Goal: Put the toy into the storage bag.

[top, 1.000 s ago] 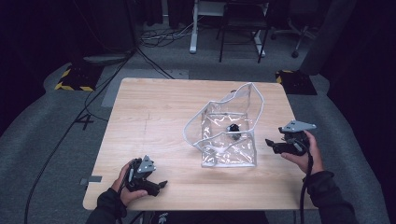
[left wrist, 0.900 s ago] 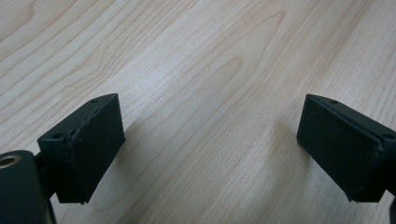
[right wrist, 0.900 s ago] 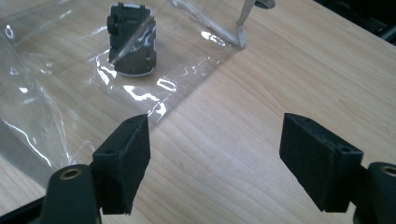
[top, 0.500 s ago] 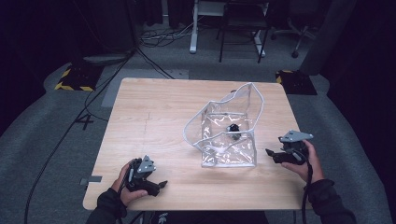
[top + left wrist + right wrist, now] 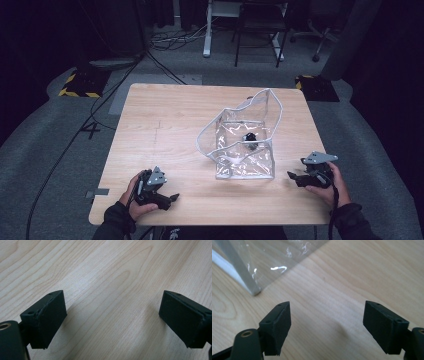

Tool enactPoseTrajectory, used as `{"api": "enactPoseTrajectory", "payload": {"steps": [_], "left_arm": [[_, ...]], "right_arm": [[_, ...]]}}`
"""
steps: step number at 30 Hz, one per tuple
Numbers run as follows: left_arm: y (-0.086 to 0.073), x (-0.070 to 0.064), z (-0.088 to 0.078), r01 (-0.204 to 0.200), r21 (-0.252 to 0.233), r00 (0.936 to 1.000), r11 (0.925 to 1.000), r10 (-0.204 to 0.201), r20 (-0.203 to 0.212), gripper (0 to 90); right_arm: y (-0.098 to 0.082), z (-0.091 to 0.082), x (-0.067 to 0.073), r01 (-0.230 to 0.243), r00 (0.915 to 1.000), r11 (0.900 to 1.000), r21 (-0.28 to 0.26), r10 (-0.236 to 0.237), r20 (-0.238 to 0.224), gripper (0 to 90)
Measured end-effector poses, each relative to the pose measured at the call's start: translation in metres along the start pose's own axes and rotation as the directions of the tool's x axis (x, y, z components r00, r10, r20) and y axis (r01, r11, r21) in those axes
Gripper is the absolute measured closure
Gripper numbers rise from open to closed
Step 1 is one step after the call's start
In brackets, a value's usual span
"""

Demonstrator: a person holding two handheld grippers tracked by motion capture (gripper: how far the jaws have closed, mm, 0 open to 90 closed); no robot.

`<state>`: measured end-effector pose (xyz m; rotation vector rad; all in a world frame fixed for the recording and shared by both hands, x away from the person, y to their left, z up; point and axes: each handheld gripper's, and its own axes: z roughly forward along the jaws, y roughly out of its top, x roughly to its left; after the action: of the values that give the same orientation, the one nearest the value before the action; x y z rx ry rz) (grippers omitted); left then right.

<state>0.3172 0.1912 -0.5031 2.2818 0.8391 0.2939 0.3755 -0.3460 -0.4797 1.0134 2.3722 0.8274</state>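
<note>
Bag (image 5: 245,145) on table (image 5: 170,130), between left hand-held gripper (image 5: 172,197) and right hand-held gripper (image 5: 292,176)

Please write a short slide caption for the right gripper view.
Open right tool over the wooden table, near a corner of the clear plastic bag.

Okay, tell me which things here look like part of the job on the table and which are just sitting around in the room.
Likely part of the job:
- clear plastic bag on the table
- small black object inside the bag
- left gripper, open
- right gripper, open

Just lying about:
- cables on the floor
- chair behind the table
- yellow-and-black striped blocks
</note>
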Motion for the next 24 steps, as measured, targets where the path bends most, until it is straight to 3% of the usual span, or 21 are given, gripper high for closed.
{"api": "enactPoseTrajectory", "payload": {"steps": [7,18,24], "left_arm": [[0.0,0.0,0.0,0.0,0.0,1.0,1.0,0.0,0.001,7.7],[0.0,0.0,0.0,0.002,-0.001,1.0,1.0,-0.002,0.005,7.5],[0.0,0.001,0.001,0.005,0.0,1.0,1.0,-0.005,0.001,7.5]], "right_arm": [[-0.017,0.001,-0.001,-0.012,0.9999,1.0,-0.011,0.012,-0.01,21.8],[-0.046,-0.008,-0.009,-0.119,0.9904,0.989,-0.089,0.112,-0.08,17.5],[-0.056,-0.016,-0.014,-0.128,0.9898,0.988,-0.088,0.121,-0.075,18.4]]}}
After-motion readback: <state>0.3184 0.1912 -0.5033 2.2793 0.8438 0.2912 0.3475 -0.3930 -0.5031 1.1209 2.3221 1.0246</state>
